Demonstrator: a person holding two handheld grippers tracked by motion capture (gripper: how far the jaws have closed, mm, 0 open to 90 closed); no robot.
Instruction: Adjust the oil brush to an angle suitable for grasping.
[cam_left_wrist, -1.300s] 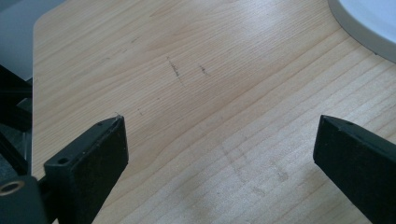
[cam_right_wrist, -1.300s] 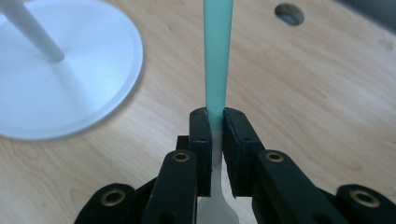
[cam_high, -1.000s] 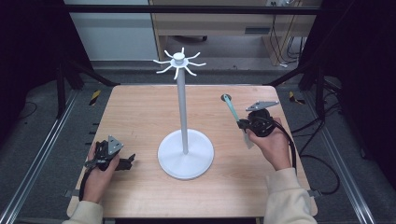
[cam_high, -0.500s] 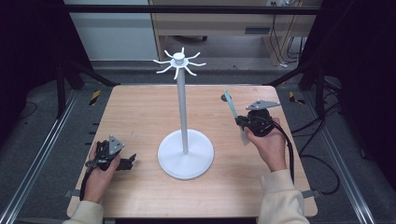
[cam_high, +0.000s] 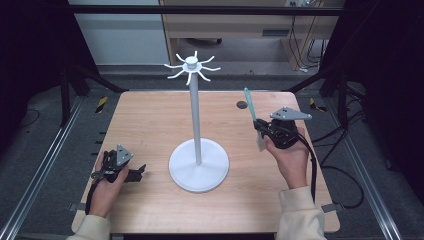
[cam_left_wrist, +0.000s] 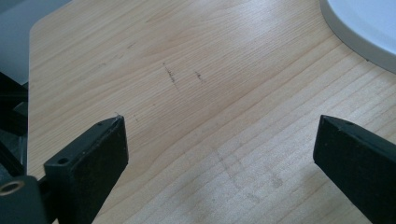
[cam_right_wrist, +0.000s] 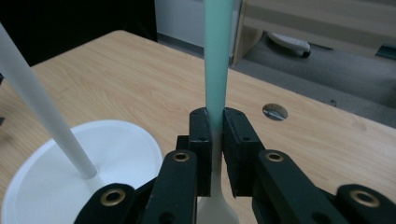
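Mint-green utensil handle (cam_right_wrist: 218, 56), probably a spatula, sits pinched upright in the right gripper (cam_high: 263, 131), now lifted a bit higher beside the white hook stand (cam_high: 196, 105) than a second ago, so hanging looks next. Left gripper (cam_high: 136, 173) rests spread, empty.

Mint-green utensil (cam_right_wrist: 218, 56), white stand (cam_high: 198, 165), black claws

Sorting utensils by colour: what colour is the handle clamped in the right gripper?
The handle is pale mint green, turning white below the jaws; clearest in the right gripper view.
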